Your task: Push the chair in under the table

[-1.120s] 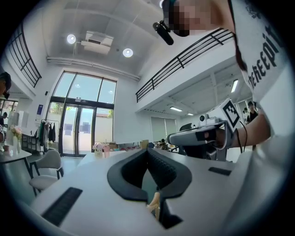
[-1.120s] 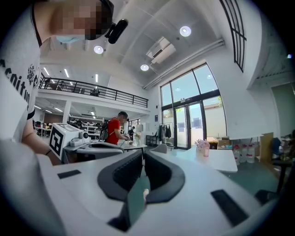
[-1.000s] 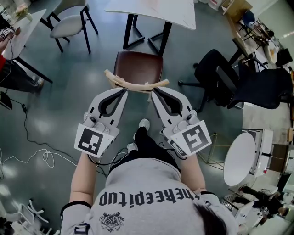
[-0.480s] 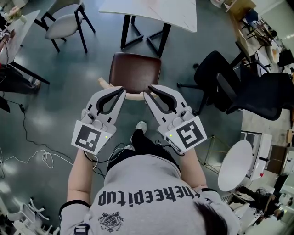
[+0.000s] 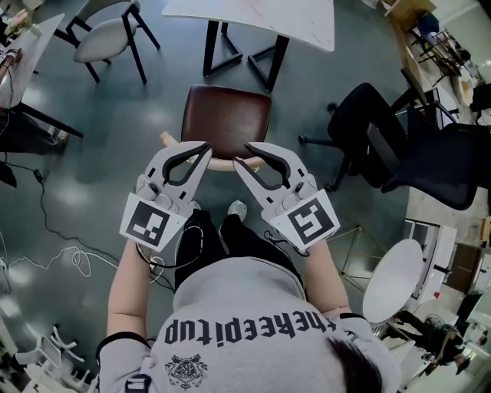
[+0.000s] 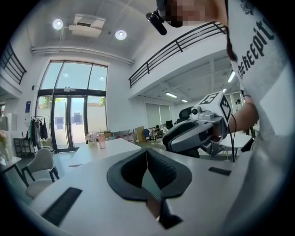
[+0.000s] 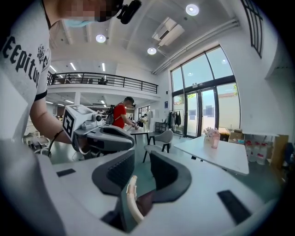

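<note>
The chair (image 5: 226, 115) has a brown seat and a curved cream backrest (image 5: 221, 163); it stands just short of the white table (image 5: 253, 15). Both grippers reach over the backrest from my side. My left gripper (image 5: 204, 146) is shut with nothing between its jaws (image 6: 146, 154). The jaws of my right gripper (image 5: 242, 156) are opening; in the right gripper view (image 7: 142, 159) the backrest (image 7: 130, 198) lies low in the gap and the pads do not press on it. Each gripper shows in the other's view: the right (image 6: 193, 133) and the left (image 7: 103, 133).
Two black office chairs (image 5: 360, 130) (image 5: 437, 161) stand to the right. A grey chair (image 5: 107, 38) and a dark-legged table are at the upper left. Cables (image 5: 61, 253) trail on the floor at left. A round white table (image 5: 391, 280) is at the lower right.
The right gripper's jaws have parted from shut. Both grippers have drawn closer together and now cover most of the backrest, which showed between them a second ago.
</note>
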